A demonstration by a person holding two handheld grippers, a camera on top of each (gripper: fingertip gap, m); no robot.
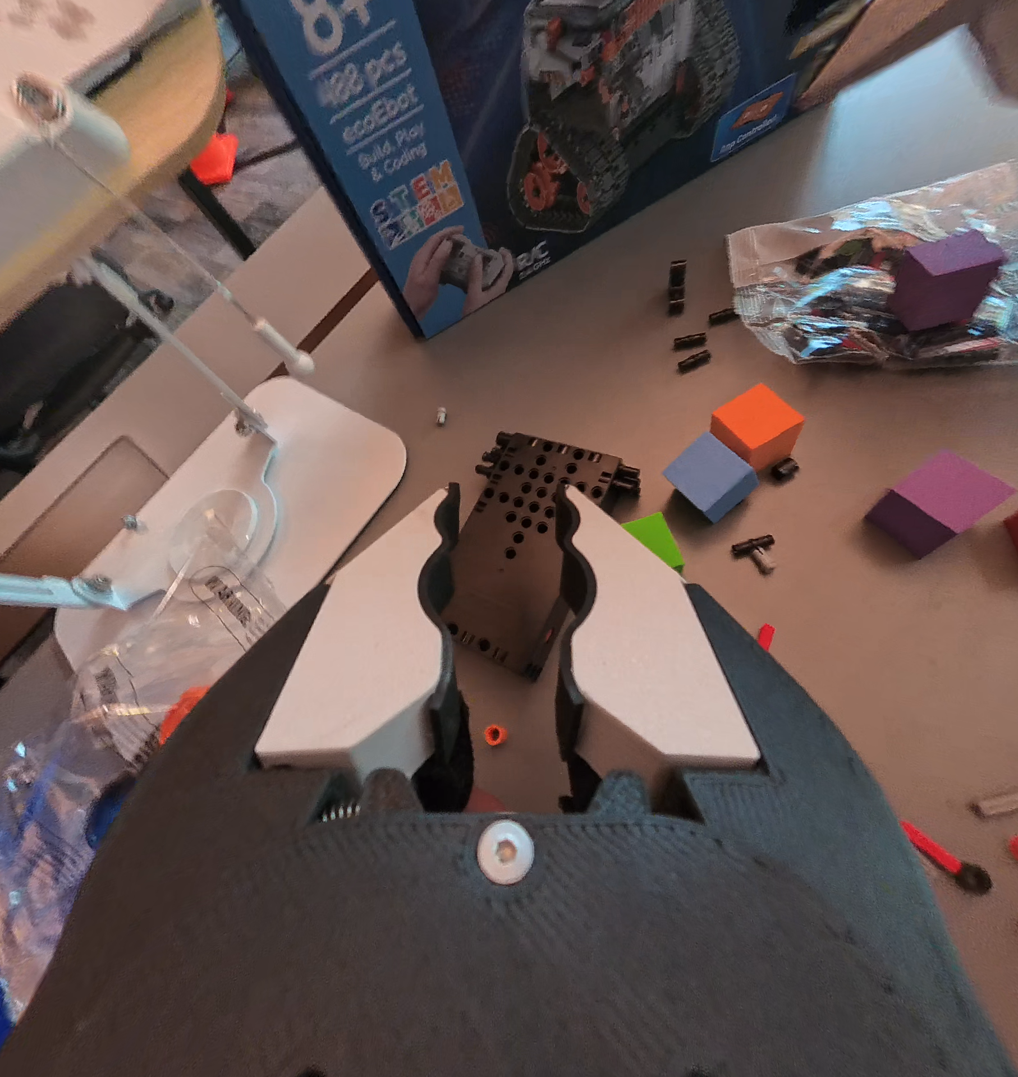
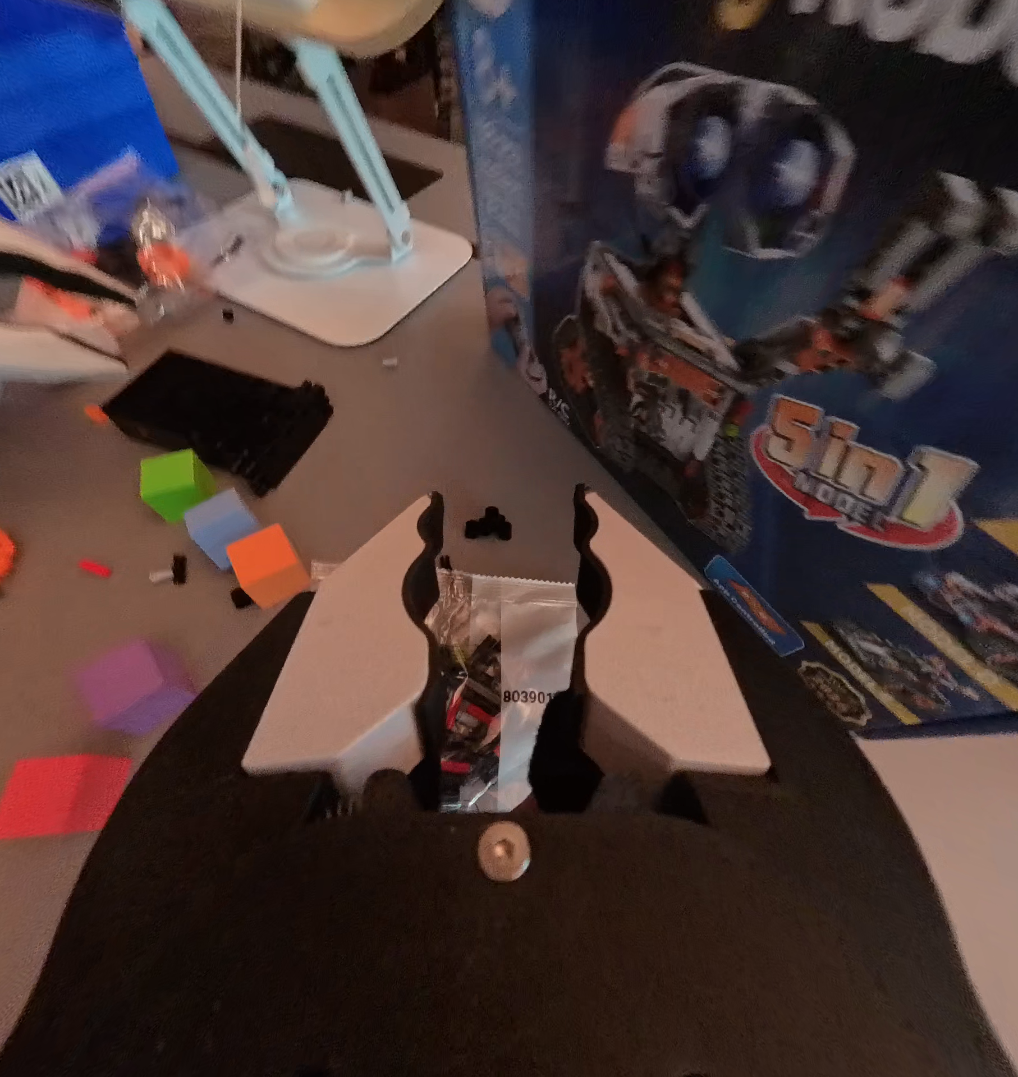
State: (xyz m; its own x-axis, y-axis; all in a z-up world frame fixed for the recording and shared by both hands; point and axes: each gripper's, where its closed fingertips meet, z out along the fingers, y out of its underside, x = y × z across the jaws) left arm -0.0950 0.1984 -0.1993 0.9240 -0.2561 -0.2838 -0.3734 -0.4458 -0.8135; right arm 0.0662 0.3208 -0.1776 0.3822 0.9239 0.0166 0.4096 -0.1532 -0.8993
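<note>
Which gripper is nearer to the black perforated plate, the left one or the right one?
Left. The left gripper frames the black perforated plate between its open fingers. The right gripper is over a clear parts bag, off to the plate's side.

The left wrist view looks steeply down along its fingers, close above the grey tabletop (image 1: pixel 553 361), facing the tall blue toy box (image 1: pixel 495 145). The right wrist view sits lower and nearer that box (image 2: pixel 786 349), facing it more level. Both share the perforated black plastic plate (image 1: pixel 530 524) (image 2: pixel 221 419) — and the orange cube (image 1: pixel 757 422) (image 2: pixel 267 562).
</note>
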